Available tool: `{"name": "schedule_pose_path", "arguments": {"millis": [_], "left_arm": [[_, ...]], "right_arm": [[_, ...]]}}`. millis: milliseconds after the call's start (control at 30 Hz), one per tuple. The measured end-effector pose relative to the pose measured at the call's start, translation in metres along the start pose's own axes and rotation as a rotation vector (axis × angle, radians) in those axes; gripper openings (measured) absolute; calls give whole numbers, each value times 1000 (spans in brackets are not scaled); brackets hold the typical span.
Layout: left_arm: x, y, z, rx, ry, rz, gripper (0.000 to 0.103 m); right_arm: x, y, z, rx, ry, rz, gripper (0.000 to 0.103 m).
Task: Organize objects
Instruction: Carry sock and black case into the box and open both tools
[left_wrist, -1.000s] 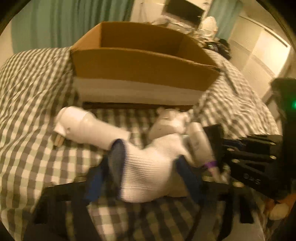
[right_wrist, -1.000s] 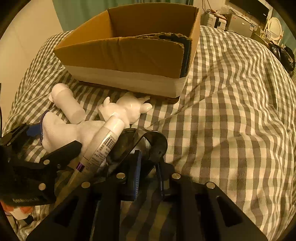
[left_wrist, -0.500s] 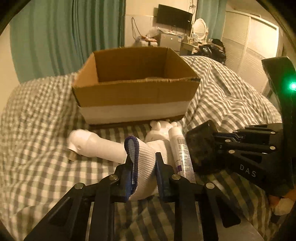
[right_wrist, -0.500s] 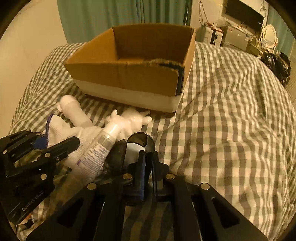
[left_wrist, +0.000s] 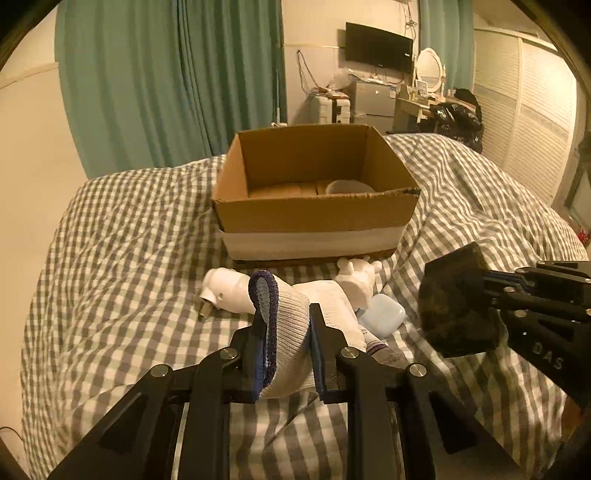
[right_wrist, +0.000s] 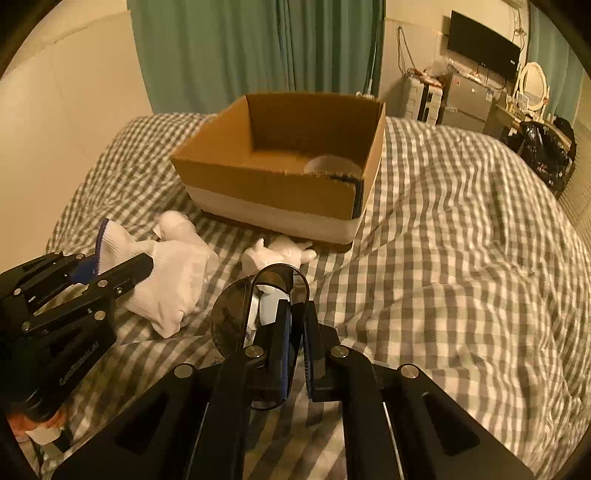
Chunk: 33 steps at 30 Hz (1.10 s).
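My left gripper is shut on a white sock with a blue cuff and holds it above the checked bedspread; it also shows in the right wrist view. My right gripper is shut on a dark translucent cup, seen as a dark block in the left wrist view. An open cardboard box stands ahead with a pale bowl inside. On the bed lie a white bottle, a white toy figure, a pale blue case and a tube.
The checked bedspread stretches wide to the right of the box. Green curtains hang behind. A TV, a desk with a mirror and a black bag stand at the far wall. Something orange and white lies at the left.
Both grippers have risen and drawn back from the pile, the left lifting the sock, the right lifting the dark cup. The box interior, the blue case and the tube now show.
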<state>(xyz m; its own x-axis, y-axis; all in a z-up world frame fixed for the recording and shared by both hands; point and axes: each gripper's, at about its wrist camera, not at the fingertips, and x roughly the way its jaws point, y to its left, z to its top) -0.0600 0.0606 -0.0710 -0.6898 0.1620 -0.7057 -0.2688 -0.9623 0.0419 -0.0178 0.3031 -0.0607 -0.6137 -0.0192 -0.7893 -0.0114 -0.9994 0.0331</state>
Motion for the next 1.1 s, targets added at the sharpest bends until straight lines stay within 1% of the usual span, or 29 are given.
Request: {"name": "schedule_pose_path", "arguments": {"millis": [200,400,567,700,800,933,1100], "left_arm": [[-23,1,8,8,-16,22,20],[-50,4,27,11,-62,23,20],[-68,10,58,22,-120,39,20],[-73,16,91,19,-166,46,20],[-70,19,116,15,-189,45,20],[-48,19,148,49,-192,71,20],[-6,27,174,44,-163,68,20]], "right_arm": [[-32,8,4,-16,-60,-6,6],[-68,18,16,-47,-128,-5,6],[-94,23,37,-77,-194,-22,6],[-108,23,64,-92,-241,-15,6],[-114,23,87,-105,-272,-17,6],[-108,21,120,-113,-295,-12,6],[-77,12,157,-93,-273,26,6]]}}
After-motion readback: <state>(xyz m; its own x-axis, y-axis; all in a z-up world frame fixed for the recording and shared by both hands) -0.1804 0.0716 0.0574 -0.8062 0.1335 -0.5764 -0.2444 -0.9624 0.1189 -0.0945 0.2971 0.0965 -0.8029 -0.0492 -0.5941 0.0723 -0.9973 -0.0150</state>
